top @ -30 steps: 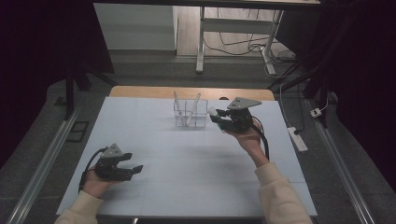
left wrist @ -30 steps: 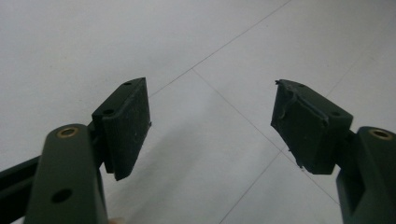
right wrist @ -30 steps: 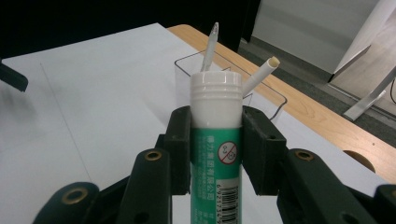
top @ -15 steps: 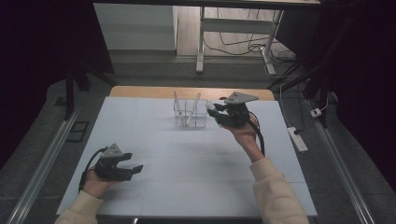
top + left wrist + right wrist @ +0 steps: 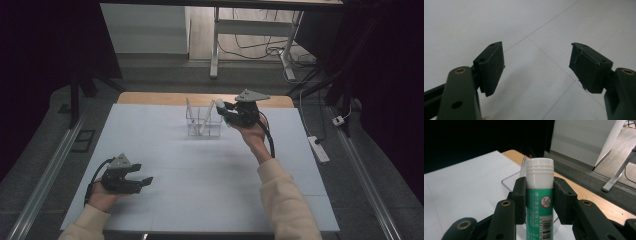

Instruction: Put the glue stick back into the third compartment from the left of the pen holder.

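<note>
My right gripper (image 5: 227, 113) is shut on a glue stick (image 5: 540, 195), a green tube with a white cap and a barcode, held lengthwise between the jaws. In the high view the glue stick (image 5: 220, 106) points left, just above the right rim of a clear plastic holder (image 5: 204, 121) that has a pen-like stick leaning in it. The holder's rim (image 5: 510, 180) lies just beyond the cap in the right gripper view. My left gripper (image 5: 142, 181) rests low over the white sheet at the front left, open, nothing between its pads (image 5: 492, 65).
A white sheet (image 5: 200, 170) covers the table, with the wooden edge (image 5: 150, 98) bare at the back. A power strip (image 5: 319, 148) lies on the floor to the right. Metal rails run along both sides of the table.
My right gripper has carried the glue stick toward the back and left, closer to the clear holder. The left gripper has stayed put.
</note>
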The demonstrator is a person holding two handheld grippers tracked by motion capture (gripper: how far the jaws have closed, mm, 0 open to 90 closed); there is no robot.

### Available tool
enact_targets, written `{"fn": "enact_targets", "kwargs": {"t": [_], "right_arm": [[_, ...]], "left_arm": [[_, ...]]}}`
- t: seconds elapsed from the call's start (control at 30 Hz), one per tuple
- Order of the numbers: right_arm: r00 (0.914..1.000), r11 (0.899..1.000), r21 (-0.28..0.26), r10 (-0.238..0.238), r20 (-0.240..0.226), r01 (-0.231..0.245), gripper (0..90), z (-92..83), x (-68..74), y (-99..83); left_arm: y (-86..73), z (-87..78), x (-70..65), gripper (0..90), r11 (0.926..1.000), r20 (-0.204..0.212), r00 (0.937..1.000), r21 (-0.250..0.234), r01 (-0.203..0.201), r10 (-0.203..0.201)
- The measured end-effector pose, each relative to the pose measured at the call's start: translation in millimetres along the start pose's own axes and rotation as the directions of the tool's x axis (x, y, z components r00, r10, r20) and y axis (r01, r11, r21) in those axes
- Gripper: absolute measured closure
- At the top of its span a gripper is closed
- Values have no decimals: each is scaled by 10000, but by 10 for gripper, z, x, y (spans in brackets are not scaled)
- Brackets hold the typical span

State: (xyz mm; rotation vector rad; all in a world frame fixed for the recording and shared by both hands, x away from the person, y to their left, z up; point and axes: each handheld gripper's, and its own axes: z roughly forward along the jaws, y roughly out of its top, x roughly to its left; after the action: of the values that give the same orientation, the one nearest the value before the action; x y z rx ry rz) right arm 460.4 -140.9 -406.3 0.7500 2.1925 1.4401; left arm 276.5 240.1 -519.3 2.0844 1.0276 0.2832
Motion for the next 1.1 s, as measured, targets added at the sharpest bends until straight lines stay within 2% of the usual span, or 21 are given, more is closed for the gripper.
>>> {"fn": "enact_targets", "kwargs": {"t": [0.1, 0.37, 0.97, 1.03, 1.1], "right_arm": [[9998, 9997, -67, 214, 35, -213, 644, 98, -32, 12], [9996, 9995, -166, 279, 94, -277, 643, 295, -60, 52], [9981, 9979, -323, 577, 235, -569, 641, 632, -157, -40], [9978, 9981, -240, 579, 310, -572, 616, 648, -168, -66], [9968, 9984, -137, 554, 575, -547, 514, 645, -170, -84]], "left_arm": [[2, -5, 7, 279, 10000, 5, 10000, -48, -6, 6], [-3, -11, 6, 279, 10000, 7, 10000, -53, 4, -4], [-8, -14, 26, 278, 10000, 25, 10000, -66, 39, -39], [-12, -15, 30, 278, 10000, 23, 10000, -66, 50, -49], [-14, -18, 30, 279, 9999, 25, 10000, -73, 69, -69]]}}
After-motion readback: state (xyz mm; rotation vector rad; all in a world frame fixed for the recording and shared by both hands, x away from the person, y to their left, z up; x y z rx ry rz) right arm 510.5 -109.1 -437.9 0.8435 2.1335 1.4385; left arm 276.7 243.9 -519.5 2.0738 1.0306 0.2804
